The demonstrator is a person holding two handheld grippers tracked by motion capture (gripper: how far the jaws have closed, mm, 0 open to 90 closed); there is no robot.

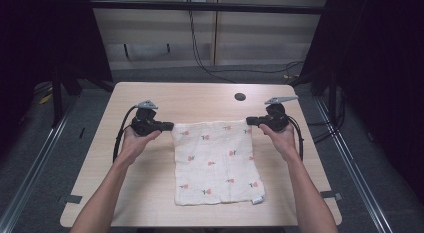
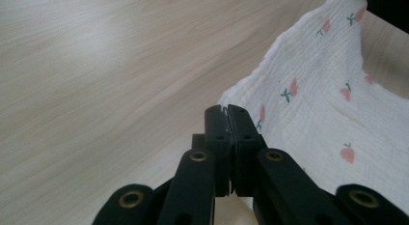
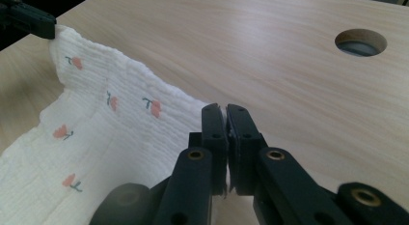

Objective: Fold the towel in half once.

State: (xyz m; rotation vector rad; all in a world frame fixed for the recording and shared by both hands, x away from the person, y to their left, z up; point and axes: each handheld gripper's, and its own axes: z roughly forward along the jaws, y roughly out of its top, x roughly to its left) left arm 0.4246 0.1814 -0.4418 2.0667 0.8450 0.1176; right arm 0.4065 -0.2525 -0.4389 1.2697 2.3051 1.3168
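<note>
my left tongs (image 1: 169,126) and right tongs (image 1: 249,121) each pinch a far corner of the cloth (image 1: 216,163); i should lift both evenly, keeping that edge taut above the table (image 1: 150,95).

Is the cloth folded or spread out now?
Spread. The cloth lies open on the table, a single square, far corners pinched by both grippers.

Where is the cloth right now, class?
In the high view the cloth lies mid-table, nearer the person's edge. Its far corners are pinched by the left gripper and right gripper, and the table's round hole sits just beyond.
</note>
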